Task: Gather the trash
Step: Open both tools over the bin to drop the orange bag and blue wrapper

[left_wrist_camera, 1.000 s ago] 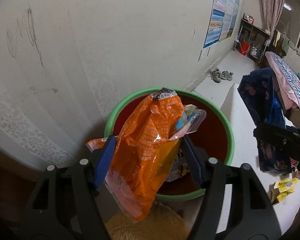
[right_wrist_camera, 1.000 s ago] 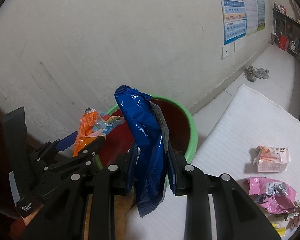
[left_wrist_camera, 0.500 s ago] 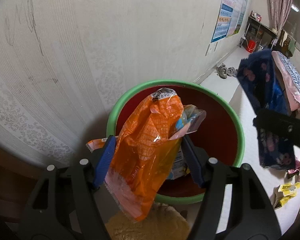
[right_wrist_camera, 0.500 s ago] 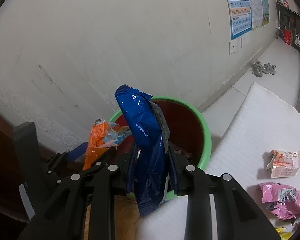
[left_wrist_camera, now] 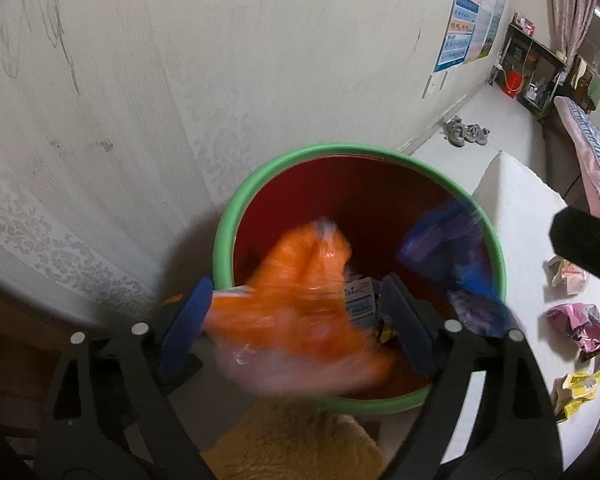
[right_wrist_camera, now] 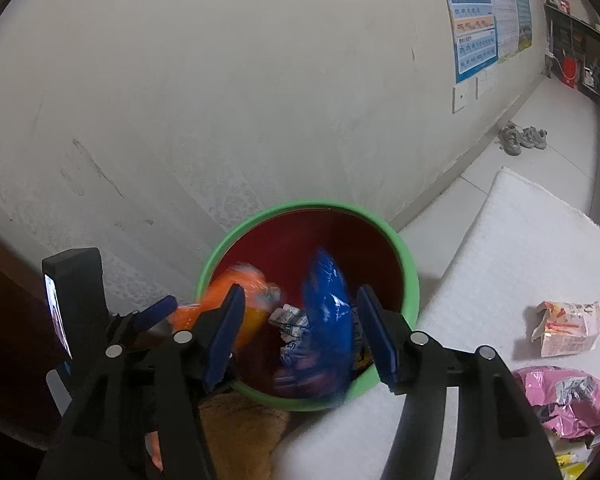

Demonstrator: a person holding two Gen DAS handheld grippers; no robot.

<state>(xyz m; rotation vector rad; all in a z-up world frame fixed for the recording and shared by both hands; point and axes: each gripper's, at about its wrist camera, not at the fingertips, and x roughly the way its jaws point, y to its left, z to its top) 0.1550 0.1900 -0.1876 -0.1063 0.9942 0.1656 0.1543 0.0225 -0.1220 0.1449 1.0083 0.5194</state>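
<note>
Both tongs over the bin (left_wrist_camera: 219, 240), step in hand is the drop. Left tongs (left_wrist_camera: 295, 320): jaws opening, orange bag (left_wrist_camera: 295, 312) between them but blurred and slipping, pads no longer pressing on it. It hangs over the near rim, mostly above the red inside. Right tongs (right_wrist_camera: 300, 328): jaws opening too, blue bag (right_wrist_camera: 326, 320) between them, clear of both pads, blurred, nose down into the bin. So neither bag is held; both look to be falling in.

Other wrappers already sit at the bottom. Bin stands against the wall (right_wrist_camera: 259, 100), just beside the white mat (right_wrist_camera: 520, 260).

Risk as I read it: the orange bag is close to the near rim and could catch there or tip out onto the brown cloth (left_wrist_camera: 295, 440) below.

Still to collect on the mat: pink wrapper (right_wrist_camera: 568, 396), small carton (right_wrist_camera: 568, 328), yellow scraps (left_wrist_camera: 580, 392). Next move needs both tongs kept wide, lifted clear of the rim, then swung right to the mat. The carton looks the easiest grab; the pink wrapper is crumpled, so pinch a raised fold.
</note>
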